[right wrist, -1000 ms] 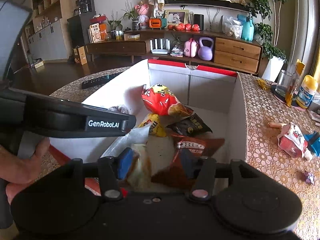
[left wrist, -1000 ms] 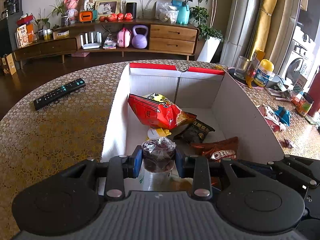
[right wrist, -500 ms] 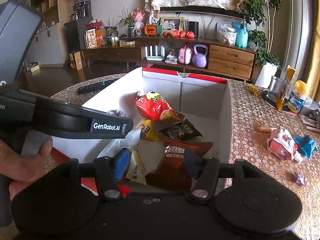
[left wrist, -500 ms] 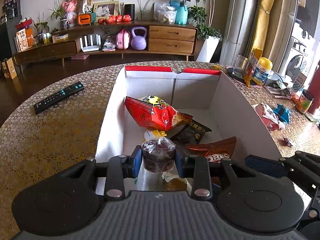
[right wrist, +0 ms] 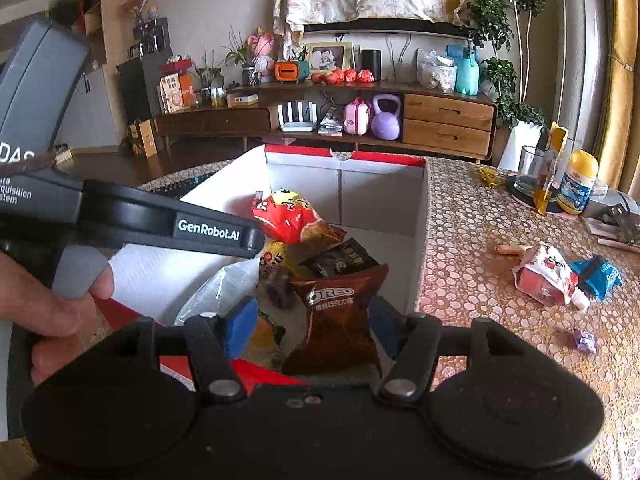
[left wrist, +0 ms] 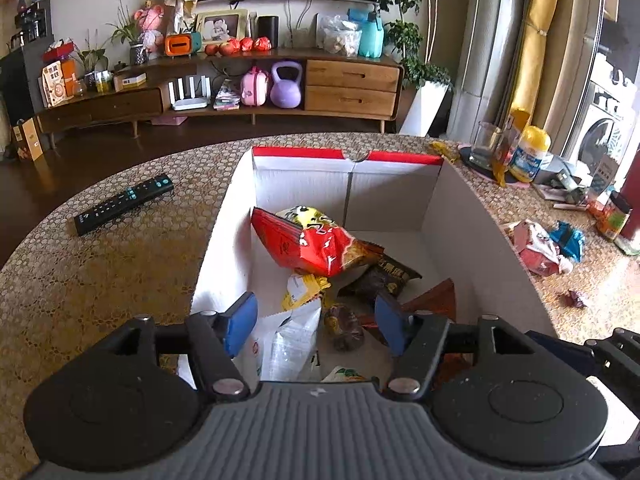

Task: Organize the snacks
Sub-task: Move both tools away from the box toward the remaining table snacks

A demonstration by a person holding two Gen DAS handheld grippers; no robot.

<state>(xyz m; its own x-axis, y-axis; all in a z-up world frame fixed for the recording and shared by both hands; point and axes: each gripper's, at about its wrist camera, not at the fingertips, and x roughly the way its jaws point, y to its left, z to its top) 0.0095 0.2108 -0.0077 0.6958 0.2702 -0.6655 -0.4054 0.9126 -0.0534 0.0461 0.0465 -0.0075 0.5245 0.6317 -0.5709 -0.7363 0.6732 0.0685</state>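
A white cardboard box (left wrist: 224, 236) (right wrist: 420, 248) with a red rim holds several snacks: a red chip bag (left wrist: 312, 240) (right wrist: 288, 216), a black packet (left wrist: 384, 276), a yellow packet (left wrist: 300, 288), a brown Oreo bag (right wrist: 336, 316) and a clear wrapper (left wrist: 292, 340). A small dark wrapped snack (left wrist: 344, 324) (right wrist: 280, 284) lies loose on the pile. My left gripper (left wrist: 316, 324) hangs open above the box's near end. My right gripper (right wrist: 308, 328) is open over the Oreo bag, holding nothing. A hand (right wrist: 52, 304) grips the left tool.
A black remote (left wrist: 124, 204) lies on the patterned table left of the box. Right of the box lie a red-white pouch (right wrist: 548, 276), a blue wrapper (right wrist: 596, 276), a purple candy (right wrist: 584, 340), a glass (right wrist: 532, 172) and a yellow-capped bottle (right wrist: 576, 184).
My left gripper was shut on the dark wrapped snack; it has now opened and the snack lies in the box. Both grippers have drawn back slightly.
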